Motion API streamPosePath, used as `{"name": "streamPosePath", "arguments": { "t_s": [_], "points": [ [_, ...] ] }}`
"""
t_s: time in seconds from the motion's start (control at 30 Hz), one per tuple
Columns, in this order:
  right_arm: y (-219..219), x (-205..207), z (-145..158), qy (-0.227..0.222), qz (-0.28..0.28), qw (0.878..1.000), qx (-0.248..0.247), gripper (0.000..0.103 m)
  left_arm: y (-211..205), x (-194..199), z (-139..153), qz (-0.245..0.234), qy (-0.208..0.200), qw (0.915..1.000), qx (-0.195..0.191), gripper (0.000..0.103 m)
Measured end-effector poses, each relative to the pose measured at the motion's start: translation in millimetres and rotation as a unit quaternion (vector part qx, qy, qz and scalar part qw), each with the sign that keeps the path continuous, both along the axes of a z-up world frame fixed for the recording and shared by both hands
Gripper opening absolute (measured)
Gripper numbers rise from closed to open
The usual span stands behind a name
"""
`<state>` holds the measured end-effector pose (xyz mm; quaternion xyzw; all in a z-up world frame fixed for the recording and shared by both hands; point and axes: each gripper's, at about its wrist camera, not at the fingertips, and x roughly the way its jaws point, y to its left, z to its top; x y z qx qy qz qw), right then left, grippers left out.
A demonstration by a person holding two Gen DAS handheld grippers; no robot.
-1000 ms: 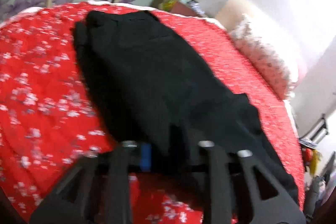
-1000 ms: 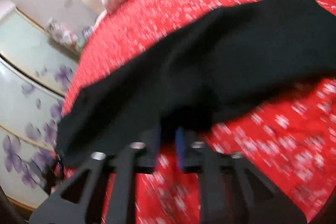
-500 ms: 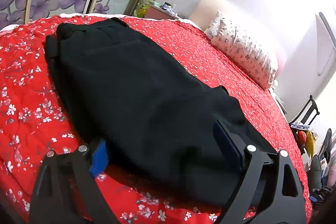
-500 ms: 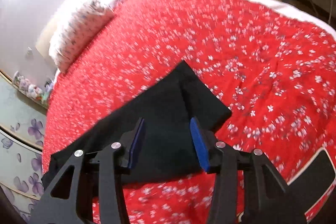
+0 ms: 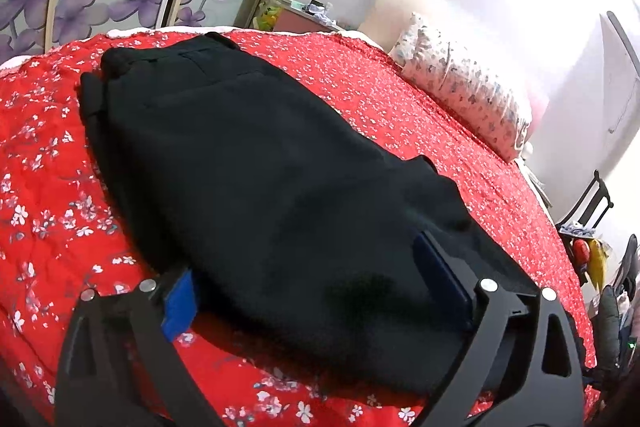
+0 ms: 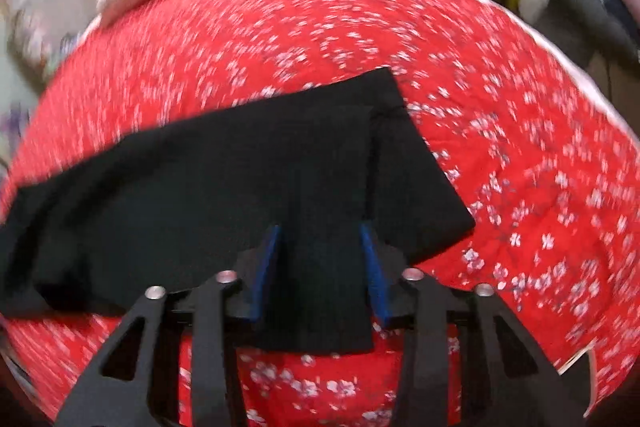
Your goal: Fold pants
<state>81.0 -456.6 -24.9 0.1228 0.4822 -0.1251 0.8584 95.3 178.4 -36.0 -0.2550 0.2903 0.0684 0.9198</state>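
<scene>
Black pants [image 5: 256, 163] lie lengthwise on a red floral bedspread [image 5: 44, 187], waistband toward twelve o'clock near the wardrobe. The left gripper [image 5: 308, 283] hovers with fingers wide apart astride the near fabric; the right gripper [image 6: 320, 259], also apart, hovers above the hems [image 6: 416, 171]. The cloth looks soft and limp, best pinched at the hem corners, with open bedspread toward three o'clock.

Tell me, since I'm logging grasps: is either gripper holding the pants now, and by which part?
Nothing is held. The left gripper and right gripper are both open, fingers spread around the black pants lying on the red bedspread.
</scene>
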Motion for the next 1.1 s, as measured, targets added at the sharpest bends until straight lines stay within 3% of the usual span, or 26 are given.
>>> {"name": "streamPosePath", "arguments": {
  "t_s": [0.03, 0.23, 0.3, 0.43, 0.6, 0.7, 0.8, 0.87, 0.9, 1.0, 1.1],
  "points": [
    [-0.1, -1.0, 5.6, -0.004, 0.006, 1.0, -0.002, 0.019, 0.0, -0.2, 0.0, 0.0, 0.0, 1.0, 0.0, 0.096],
    [4.1, 11.5, 54.0, -0.057, 0.018, 0.99, -0.127, 0.017, 0.3, -1.7, 0.5, -0.001, -0.003, 1.0, -0.002, 0.097],
    [-5.6, 18.4, 70.8, -0.077, 0.014, 0.988, -0.134, 0.017, 0.2, -2.5, 1.3, -0.002, -0.005, 1.0, -0.003, 0.097],
    [-22.7, 35.7, 59.7, -0.05, -0.008, 0.987, -0.152, 0.016, -1.2, -6.1, 4.4, -0.004, -0.004, 1.0, 0.003, 0.099],
    [-49.6, 30.1, -2.1, 0.021, -0.058, 0.994, -0.092, 0.017, -0.9, -15.0, 9.5, -0.019, -0.005, 0.9998, 0.005, 0.099],
    [-43.7, 24.0, -3.1, 0.006, -0.064, 0.992, -0.11, 0.019, 8.2, -21.0, 12.8, -0.021, 0.002, 0.9998, 0.002, 0.099],
    [-50.7, 19.1, 6.9, 0.005, -0.077, 0.993, -0.091, 0.031, 22.6, -26.2, 17.9, -0.015, 0.008, 0.9999, 0.003, 0.099],
    [-58.5, 5.9, 20.5, -0.009, -0.108, 0.991, -0.081, 0.055, 36.4, -31.1, 21.2, -0.009, 0.007, 0.9999, -0.003, 0.099],
    [-60.8, 0.4, 24.9, -0.021, -0.115, 0.99, -0.074, 0.06, 41.9, -33.1, 21.8, -0.007, 0.006, 0.9999, -0.006, 0.099],
    [-57.2, -20.1, 48.8, -0.079, -0.136, 0.986, -0.051, 0.061, 63.1, -34.7, 23.8, 0.0, 0.007, 0.9995, -0.029, 0.099],
    [-26.8, -3.9, 67.9, -0.135, -0.041, 0.989, 0.042, 0.06, 81.4, -35.1, 24.6, 0.009, -0.001, 0.998, -0.063, 0.099]
  ]
}}
